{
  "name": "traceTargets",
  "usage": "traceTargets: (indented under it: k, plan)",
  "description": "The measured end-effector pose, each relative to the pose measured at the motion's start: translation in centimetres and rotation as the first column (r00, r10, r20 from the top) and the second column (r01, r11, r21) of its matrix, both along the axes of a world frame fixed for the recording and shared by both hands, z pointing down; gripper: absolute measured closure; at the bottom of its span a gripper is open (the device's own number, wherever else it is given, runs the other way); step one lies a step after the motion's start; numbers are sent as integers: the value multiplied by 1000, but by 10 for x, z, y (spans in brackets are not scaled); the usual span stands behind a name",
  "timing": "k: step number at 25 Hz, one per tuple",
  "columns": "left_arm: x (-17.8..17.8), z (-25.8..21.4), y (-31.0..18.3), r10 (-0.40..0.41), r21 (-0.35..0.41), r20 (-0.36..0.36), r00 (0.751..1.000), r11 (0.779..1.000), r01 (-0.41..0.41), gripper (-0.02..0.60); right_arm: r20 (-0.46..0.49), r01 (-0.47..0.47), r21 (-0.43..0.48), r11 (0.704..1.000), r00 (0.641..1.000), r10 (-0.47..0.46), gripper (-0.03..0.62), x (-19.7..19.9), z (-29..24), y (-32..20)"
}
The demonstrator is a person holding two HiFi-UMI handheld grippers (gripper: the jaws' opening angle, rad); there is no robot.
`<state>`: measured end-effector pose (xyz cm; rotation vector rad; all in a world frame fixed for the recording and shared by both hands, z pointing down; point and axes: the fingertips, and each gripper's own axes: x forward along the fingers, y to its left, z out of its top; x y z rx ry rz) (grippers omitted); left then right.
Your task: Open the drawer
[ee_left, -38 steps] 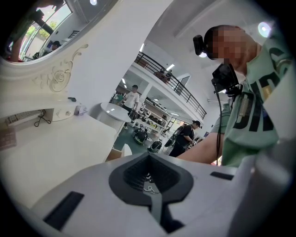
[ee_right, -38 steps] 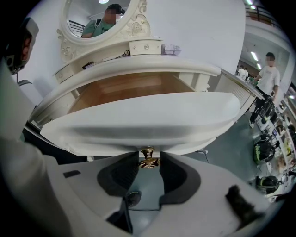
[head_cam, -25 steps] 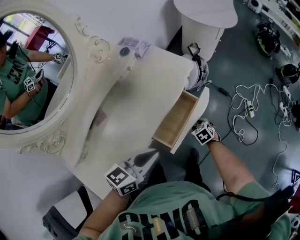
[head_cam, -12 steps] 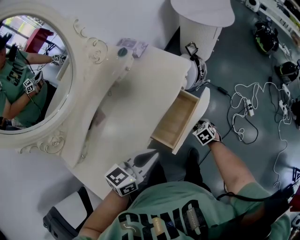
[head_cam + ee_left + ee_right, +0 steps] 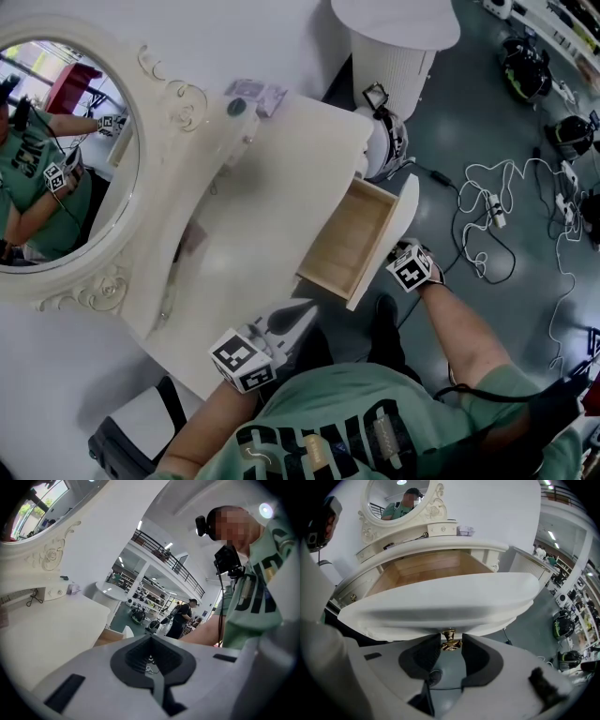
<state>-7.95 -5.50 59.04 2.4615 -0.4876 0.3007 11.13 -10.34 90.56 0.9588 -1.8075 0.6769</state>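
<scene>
The right gripper (image 5: pixel 451 645) clamps the small brass knob (image 5: pixel 450 640) between its fingers; the drawer (image 5: pixel 352 239) probably slides lightly, though the knob looks slippery; the left gripper (image 5: pixel 151 639) is closed and empty

Large lab-type hall with a staged set: white dressing table (image 5: pixel 272 187) and mirror (image 5: pixel 56 159) on grey floor (image 5: pixel 506 112), loose cables (image 5: pixel 478 178), power strip (image 5: pixel 495 208), gear bags (image 5: pixel 525 70), mezzanine railing (image 5: pixel 161 555), storage shelves (image 5: pixel 152 593), person (image 5: pixel 180 618) standing behind.

Loose cables (image 5: pixel 494 210) sprawl right of the right claw (image 5: pixel 397 249); a white ribbed tub (image 5: pixel 398 61) stands beyond it, an oval mirror (image 5: pixel 56 159) far left.
</scene>
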Motion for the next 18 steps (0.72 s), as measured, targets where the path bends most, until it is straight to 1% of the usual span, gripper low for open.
traceTargets:
  k: [14,18]
  plan:
    - [8,0,4,13,-4,4,1000,1000,-13,580,21,-14,20,1000,1000,13,450,2,-2,5]
    - [8,0,5,14,-3,8,1000,1000,-13,580,14,-20,31,999,1000,20,450,3,-3,7]
